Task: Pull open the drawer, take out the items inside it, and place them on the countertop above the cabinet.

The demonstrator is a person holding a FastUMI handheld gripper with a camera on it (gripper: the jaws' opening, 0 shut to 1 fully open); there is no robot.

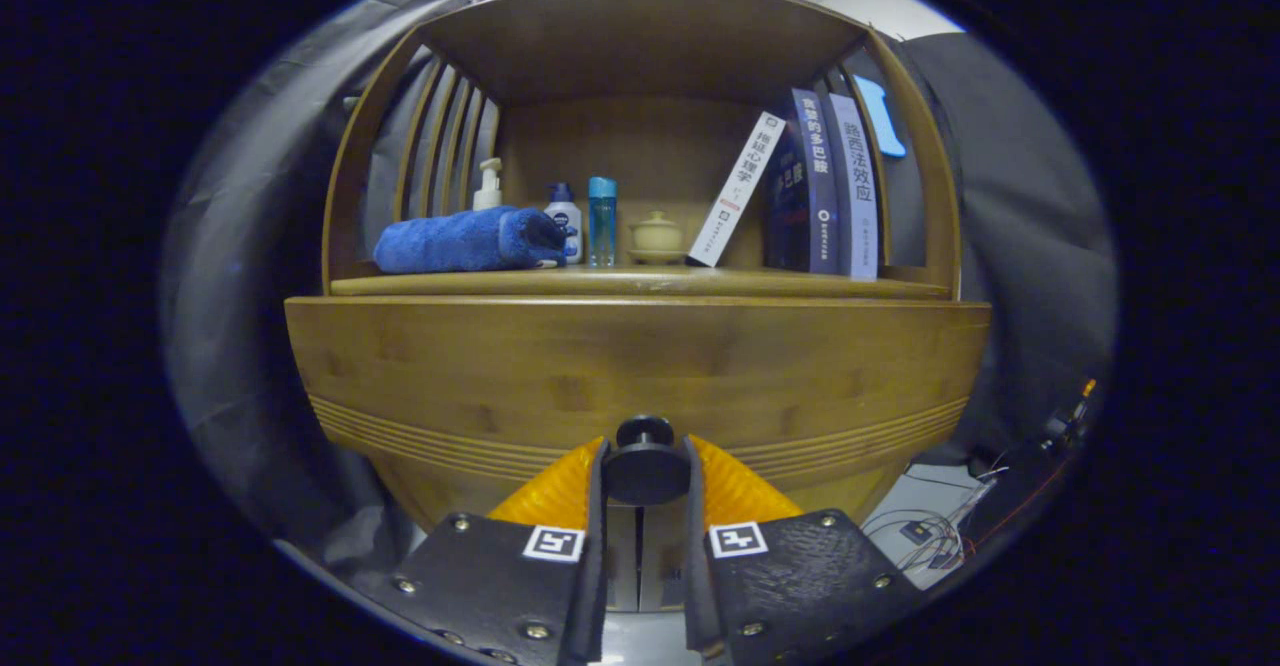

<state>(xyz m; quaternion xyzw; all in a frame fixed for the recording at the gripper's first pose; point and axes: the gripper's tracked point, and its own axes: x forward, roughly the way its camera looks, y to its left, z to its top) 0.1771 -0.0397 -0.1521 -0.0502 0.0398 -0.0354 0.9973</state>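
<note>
Your gripper [645, 471] is squeezed onto the round black drawer knob [645, 461]. The brown wooden drawer [640, 376] looks closed; nothing is out yet.

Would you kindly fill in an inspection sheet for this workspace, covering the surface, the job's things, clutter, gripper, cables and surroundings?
Surface: wooden countertop above the cabinet, bare along its front edge.
Job's things: drawer front looks closed; its dark round knob sits between the fingers. Contents hidden.
Clutter: on the countertop, a rolled blue towel, a pump bottle, a white bottle, a blue bottle, a small lidded pot, one leaning book and upright books.
Gripper: gripper closed on the knob, both fingers against its sides.
Cables: loose wires on the floor beside the cabinet.
Surroundings: dark cloth wall behind and beside the cabinet.
</note>
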